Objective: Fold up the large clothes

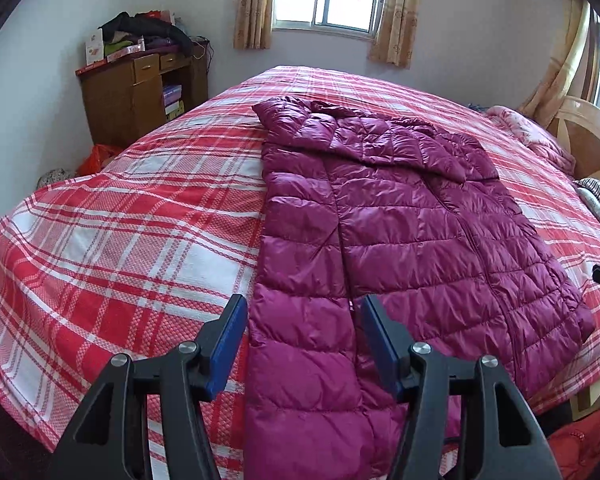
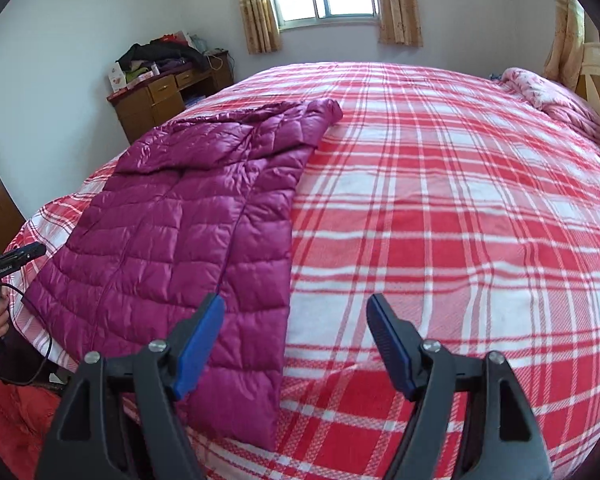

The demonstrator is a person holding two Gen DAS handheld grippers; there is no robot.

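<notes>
Your left tongs [image 1: 302, 322] and right tongs [image 2: 296, 322] hang spread, empty; the magenta quilted puffer jacket [image 1: 400, 216] has both sides folded in, crosswise folds remain.

Plaid bed [image 1: 120, 208], magenta puffer jacket [image 1: 400, 232] on it

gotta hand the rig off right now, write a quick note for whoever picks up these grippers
Left gripper: open, nothing held, jaws over the near hem of the jacket.
Right gripper: open, empty, over the jacket's right edge and bare plaid bedspread.
Jacket: purple puffer, flat on the bed, hem toward you.
Done: both sides and sleeves look folded in, making a long narrow panel; the top looks folded over too.
Left: probably fold it crosswise, hem toward collar, then smooth it.
</notes>
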